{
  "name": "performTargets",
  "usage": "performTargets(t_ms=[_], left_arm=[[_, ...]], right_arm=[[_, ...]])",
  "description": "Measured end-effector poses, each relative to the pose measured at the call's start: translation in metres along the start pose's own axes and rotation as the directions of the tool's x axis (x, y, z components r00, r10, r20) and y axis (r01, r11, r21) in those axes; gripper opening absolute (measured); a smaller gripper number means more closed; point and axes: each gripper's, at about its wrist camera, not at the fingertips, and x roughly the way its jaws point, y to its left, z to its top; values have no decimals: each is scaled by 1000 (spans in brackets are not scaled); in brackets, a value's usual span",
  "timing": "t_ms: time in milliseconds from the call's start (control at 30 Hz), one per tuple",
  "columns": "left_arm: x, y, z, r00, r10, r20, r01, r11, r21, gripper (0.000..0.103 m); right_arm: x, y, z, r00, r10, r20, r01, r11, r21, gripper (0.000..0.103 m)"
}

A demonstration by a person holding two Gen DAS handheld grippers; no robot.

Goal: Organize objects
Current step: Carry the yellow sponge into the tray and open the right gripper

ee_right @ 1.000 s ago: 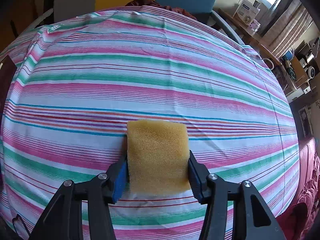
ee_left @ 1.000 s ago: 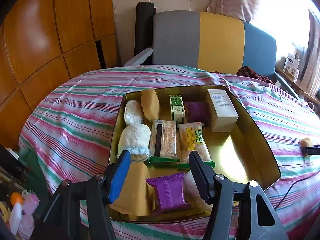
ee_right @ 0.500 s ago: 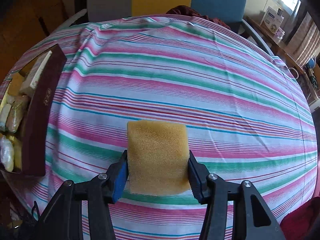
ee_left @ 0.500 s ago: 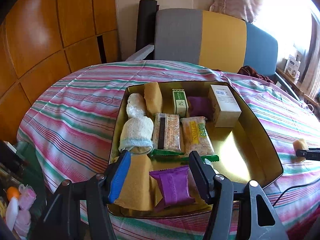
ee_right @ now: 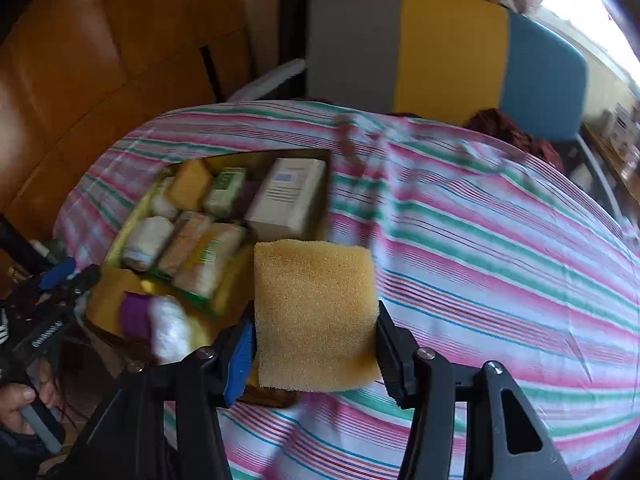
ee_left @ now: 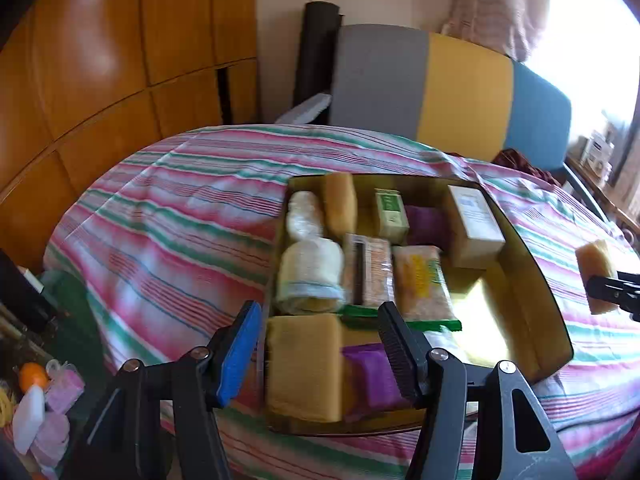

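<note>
The yellow sponge (ee_right: pixel 316 314) sits clamped between the two pads of the right tongs (ee_right: pixel 314 350), held in the air just beside the near right wall of the open box (ee_left: pixel 532 308), over the striped cloth (ee_right: pixel 480 248) that covers the counter. In the left wrist view the same sponge (ee_left: pixel 598 272) shows small at the far right of the box, pinched by the dark tips of the right tongs (ee_left: pixel 612 290). The box lies on the cloth and is gold inside; it holds a white carton (ee_left: pixel 474 230) at its far right corner, a small green carton (ee_left: pixel 390 214), snack packets (ee_left: pixel 420 284), a rolled white sock (ee_left: pixel 310 276), a purple packet (ee_left: pixel 372 376) and two more sponges. The left tongs (ee_left: pixel 320 354) hang above the near end of the box with their pads apart and nothing between them, slanting down toward it. Behind the box stands a chair back (ee_left: pixel 448 88) in grey, yellow and blue; to the left of the box rise wooden wall panels (ee_left: pixel 100 60), and a bright window (ee_left: pixel 592 40) glares to its far right. A hand (ee_right: pixel 18 402) grips the left tool's handle, below and left of the box.
</note>
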Motion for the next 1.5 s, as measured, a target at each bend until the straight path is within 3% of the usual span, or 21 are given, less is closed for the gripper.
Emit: performTargets(t_ms=[200, 533, 667, 900, 1133, 1500], left_arm=[[2, 24, 2, 1000, 29, -5, -29, 998, -58, 61], [13, 34, -1, 999, 20, -38, -23, 996, -83, 61], [15, 33, -2, 999, 21, -44, -24, 996, -80, 61], [14, 32, -2, 999, 23, -41, -26, 997, -72, 63], [6, 23, 0, 999, 43, -18, -44, 998, -44, 68], [-12, 10, 1, 998, 58, 28, -58, 998, -27, 79]], right_arm=[[59, 49, 21, 995, 21, -101, -26, 998, -48, 54], [117, 55, 32, 979, 6, -205, -10, 1000, -19, 59], [114, 52, 26, 982, 10, -188, -13, 1000, -18, 74], [93, 48, 17, 991, 8, -131, -13, 999, -35, 75], [104, 57, 19, 990, 46, -131, -53, 997, -50, 73], [35, 54, 3, 996, -39, 77, 43, 997, -63, 75]])
